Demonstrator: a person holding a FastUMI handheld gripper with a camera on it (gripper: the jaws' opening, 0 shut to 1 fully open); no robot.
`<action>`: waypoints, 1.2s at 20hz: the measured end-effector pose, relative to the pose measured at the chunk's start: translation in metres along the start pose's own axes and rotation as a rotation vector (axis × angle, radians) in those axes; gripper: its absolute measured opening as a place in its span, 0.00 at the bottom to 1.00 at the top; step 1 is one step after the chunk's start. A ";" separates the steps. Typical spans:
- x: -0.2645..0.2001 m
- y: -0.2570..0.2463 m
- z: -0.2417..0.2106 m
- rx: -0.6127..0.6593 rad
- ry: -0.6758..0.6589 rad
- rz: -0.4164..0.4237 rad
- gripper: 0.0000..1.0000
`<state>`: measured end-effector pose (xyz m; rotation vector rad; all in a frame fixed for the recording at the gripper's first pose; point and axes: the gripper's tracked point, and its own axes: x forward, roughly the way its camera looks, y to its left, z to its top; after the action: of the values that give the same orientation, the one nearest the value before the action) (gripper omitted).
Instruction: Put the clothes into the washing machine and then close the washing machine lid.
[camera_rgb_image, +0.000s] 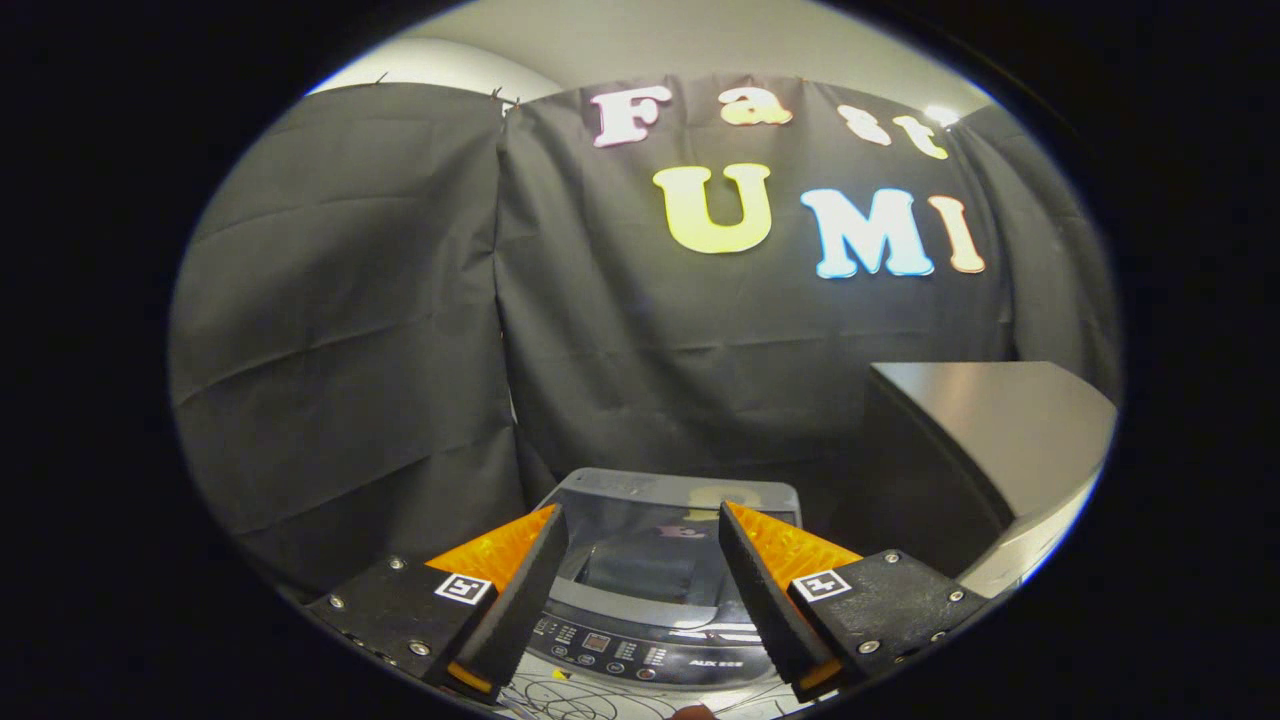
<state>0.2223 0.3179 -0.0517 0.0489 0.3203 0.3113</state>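
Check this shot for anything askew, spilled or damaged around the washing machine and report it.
Nothing stands out. The washing machine sits squarely against the black cloth wall with its glossy lid down flat, just beyond the open, empty gripper. A grey-topped table stands beside it, undisturbed. No clothes or spills are in sight.

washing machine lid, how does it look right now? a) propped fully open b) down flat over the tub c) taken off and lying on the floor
b: the washing machine lid lies flat over the tub beyond the control panel, seen between the open, empty fingers of the hand-held gripper.
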 end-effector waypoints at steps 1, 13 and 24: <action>-0.011 -0.008 0.006 0.004 -0.018 -0.007 0.94; -0.126 -0.139 0.066 -0.008 -0.206 -0.144 0.93; -0.211 -0.209 0.044 0.001 -0.231 -0.171 0.93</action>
<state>0.1074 0.0537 0.0337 0.0573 0.0939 0.1343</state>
